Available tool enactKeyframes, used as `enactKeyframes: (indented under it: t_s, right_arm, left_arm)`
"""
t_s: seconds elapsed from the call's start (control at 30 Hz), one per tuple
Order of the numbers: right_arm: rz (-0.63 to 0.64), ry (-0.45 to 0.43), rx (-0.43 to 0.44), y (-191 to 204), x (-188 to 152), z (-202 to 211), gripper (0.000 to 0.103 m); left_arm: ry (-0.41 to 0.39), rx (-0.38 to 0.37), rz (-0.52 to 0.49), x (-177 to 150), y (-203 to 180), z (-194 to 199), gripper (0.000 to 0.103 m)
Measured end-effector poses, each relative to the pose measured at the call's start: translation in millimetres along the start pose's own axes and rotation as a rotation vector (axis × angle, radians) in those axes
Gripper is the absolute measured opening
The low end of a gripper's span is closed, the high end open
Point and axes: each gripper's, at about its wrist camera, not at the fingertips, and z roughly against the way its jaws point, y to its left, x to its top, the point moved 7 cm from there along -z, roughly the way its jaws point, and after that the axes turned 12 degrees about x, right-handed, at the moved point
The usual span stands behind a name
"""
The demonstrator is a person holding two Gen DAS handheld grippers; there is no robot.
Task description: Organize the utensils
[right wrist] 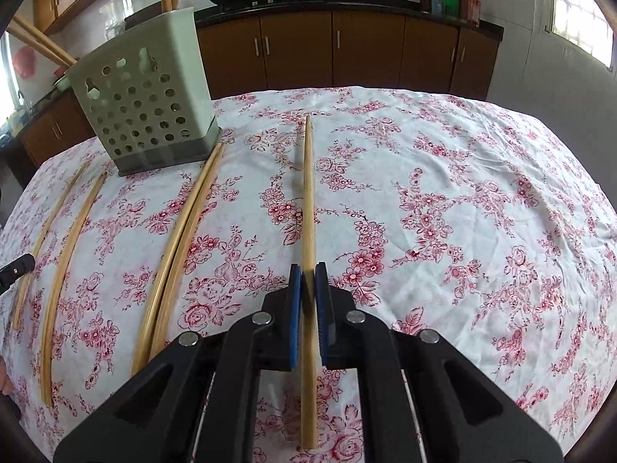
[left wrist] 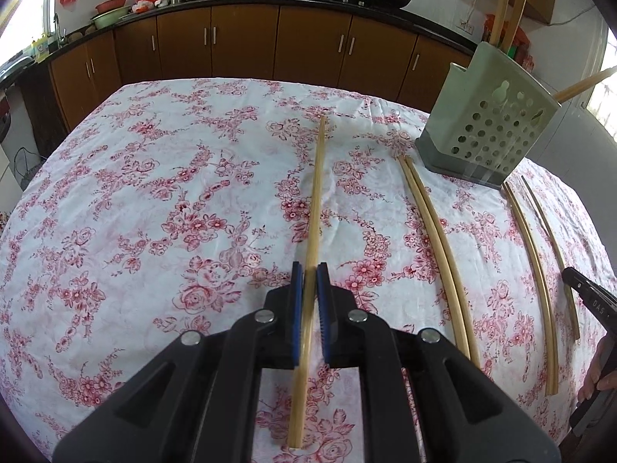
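Observation:
My left gripper (left wrist: 309, 274) is shut on a bamboo chopstick (left wrist: 315, 200) that points away over the floral tablecloth. My right gripper (right wrist: 307, 273) is shut on another bamboo chopstick (right wrist: 308, 193), also pointing forward. A pale green perforated utensil holder (left wrist: 488, 115) stands at the far right in the left wrist view and holds several chopsticks; it also shows in the right wrist view (right wrist: 142, 96) at the far left. A pair of chopsticks (left wrist: 435, 247) lies near it, and two single chopsticks (left wrist: 536, 270) lie further right.
The table has a white cloth with red flowers (left wrist: 154, 193). Brown kitchen cabinets (left wrist: 246, 38) and a counter with woks run behind it. The pair of loose chopsticks (right wrist: 181, 239) and two single ones (right wrist: 65, 262) lie left of my right gripper.

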Motion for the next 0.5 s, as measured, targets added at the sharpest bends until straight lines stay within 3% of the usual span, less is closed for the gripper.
enactKeyframes:
  t_s: [0.5]
  right_arm:
    - [0.001, 0.000, -0.002, 1.0, 0.1, -0.5, 0.009]
  left_arm:
    - [0.000, -0.001, 0.001, 0.6, -1.0, 0.6, 0.011]
